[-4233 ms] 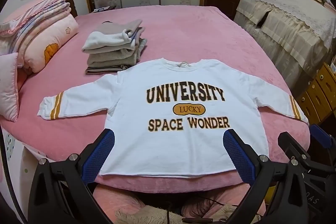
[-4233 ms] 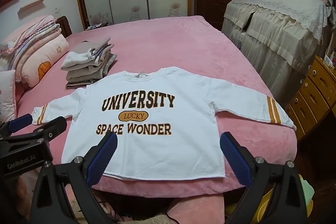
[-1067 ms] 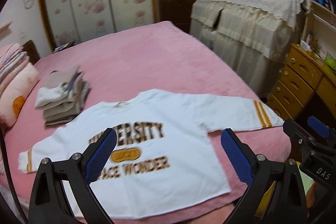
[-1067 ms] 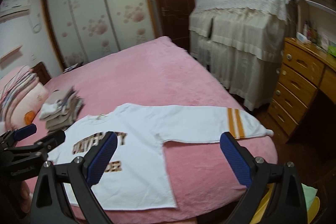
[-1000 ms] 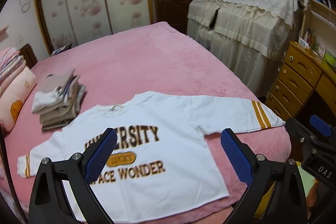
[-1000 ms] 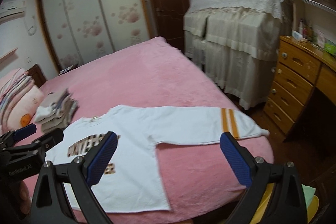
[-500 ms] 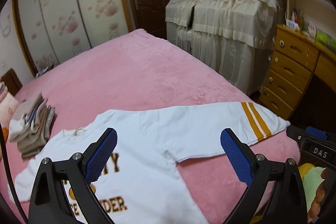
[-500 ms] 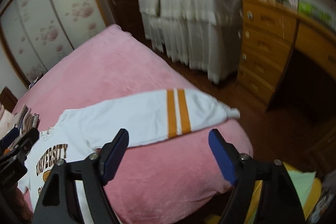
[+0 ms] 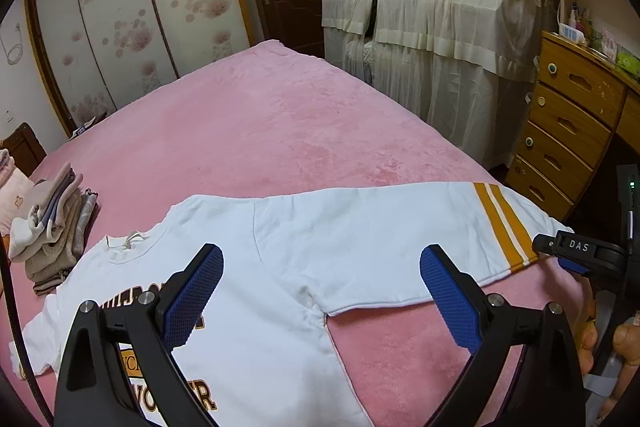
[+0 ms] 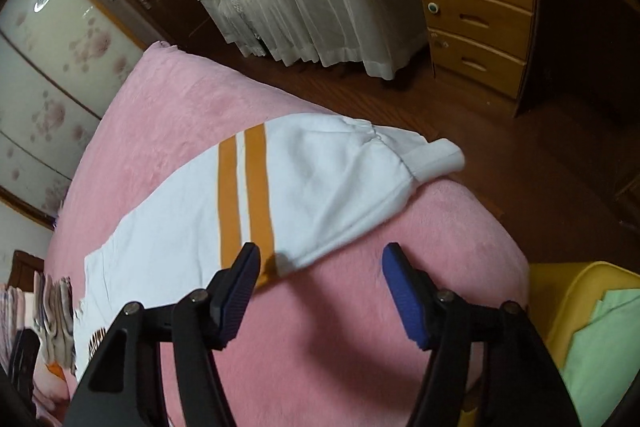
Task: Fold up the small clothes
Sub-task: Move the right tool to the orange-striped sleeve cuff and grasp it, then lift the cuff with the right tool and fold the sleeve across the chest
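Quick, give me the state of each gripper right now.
Left gripper: open, holding nothing, above the white sweatshirt.
Right gripper: jaws closing, not yet gripping; the striped sleeve edge lies by its tips.

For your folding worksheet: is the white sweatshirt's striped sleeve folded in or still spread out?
Spread out. The striped sleeve lies flat and straight across the pink bed, away from the body; no part is folded over.

White printed sweatshirt (image 9: 280,267) flat on pink bed, orange-striped sleeve (image 10: 280,187) outstretched.
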A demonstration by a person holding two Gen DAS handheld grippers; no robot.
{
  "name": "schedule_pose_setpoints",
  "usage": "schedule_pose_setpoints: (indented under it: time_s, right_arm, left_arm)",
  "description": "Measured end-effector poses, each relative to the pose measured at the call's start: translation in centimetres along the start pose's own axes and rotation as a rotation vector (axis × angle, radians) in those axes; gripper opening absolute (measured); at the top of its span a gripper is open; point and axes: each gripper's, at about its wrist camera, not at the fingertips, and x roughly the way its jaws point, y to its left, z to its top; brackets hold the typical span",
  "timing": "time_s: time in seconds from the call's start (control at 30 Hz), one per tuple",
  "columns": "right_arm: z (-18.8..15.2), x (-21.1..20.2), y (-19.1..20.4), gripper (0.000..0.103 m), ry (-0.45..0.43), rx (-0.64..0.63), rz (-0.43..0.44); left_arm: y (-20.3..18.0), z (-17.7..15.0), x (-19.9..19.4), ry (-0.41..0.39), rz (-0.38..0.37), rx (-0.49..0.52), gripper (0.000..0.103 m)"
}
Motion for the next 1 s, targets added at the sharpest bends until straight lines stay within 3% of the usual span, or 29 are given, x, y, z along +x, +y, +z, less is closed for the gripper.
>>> schedule_pose_setpoints:
  time_s: [0.13, 0.2, 0.27, 0.4, 0.6, 0.77, 1.0]
  right_arm:
    - [1.1, 1.1, -0.2, 0.049, -0.012, 0.031, -0.001]
    - [1.4, 1.2, -0.3, 0.02, -0.022, 0.038, -0.003]
    - [1.6, 1.0, -0.2, 0.008, -0.044, 0.025, 0.015]
    - [1.3, -0.5, 0.9, 0.005, -0.113, -0.034, 0.028]
    - [1.2, -4.1, 5.7, 0.005, -0.242, -0.196, 0.076]
    - [-0.2, -6.8, 13.0, 0.005, -0.295, -0.405, 0.178]
    - [-6.8, -6.8, 25.9, 0.005, -0.298, -0.736, 0.306]
  left_arm:
    - [-0.2, 0.6, 0.9, -0.015, 0.034, 0.002, 0.098]
    - [-0.3, 1.1, 1.7, -0.003, 0.046, 0.0, 0.098]
    - [-0.3, 1.4, 2.1, 0.004, 0.051, -0.005, 0.098]
    - [0.4, 1.9, 2.3, 0.004, 0.067, -0.017, 0.098]
    - [3.9, 1.9, 1.7, 0.024, 0.093, -0.089, 0.098]
    - [9.3, 0.4, 0.1, 0.042, 0.129, -0.171, 0.098]
    - [19.0, -3.8, -1.2, 0.074, 0.247, -0.305, 0.098]
